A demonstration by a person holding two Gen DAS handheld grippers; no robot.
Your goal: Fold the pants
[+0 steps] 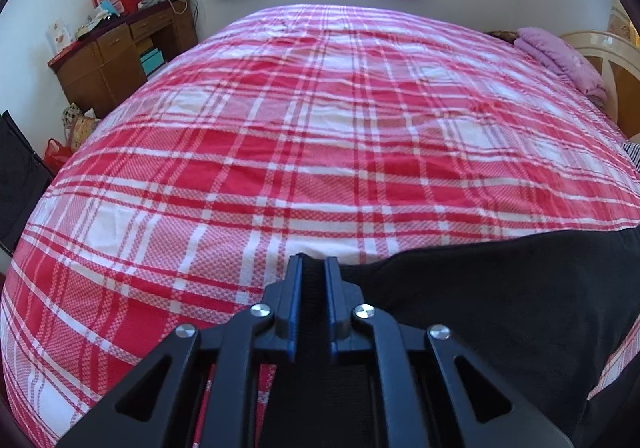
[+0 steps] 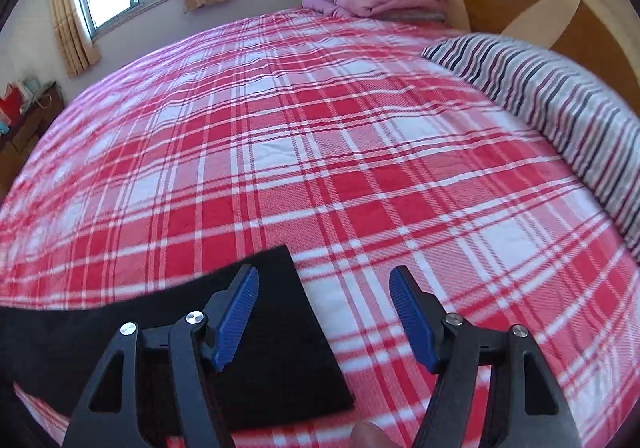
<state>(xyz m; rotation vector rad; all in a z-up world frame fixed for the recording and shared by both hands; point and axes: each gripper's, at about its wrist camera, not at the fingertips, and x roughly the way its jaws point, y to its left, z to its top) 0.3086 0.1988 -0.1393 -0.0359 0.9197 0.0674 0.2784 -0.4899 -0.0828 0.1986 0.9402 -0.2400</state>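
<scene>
Black pants (image 1: 500,308) lie stretched sideways along the near edge of the bed (image 1: 320,128). Left gripper (image 1: 313,268) is pinching one end; right gripper (image 2: 324,280), fingers spread wide, hovers over the other end's corner, so it's closest.

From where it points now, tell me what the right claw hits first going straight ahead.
Probably the plaid bedspread: the open right claw angles down toward it, the black pants lying under its left finger only. Depth is unclear.
</scene>
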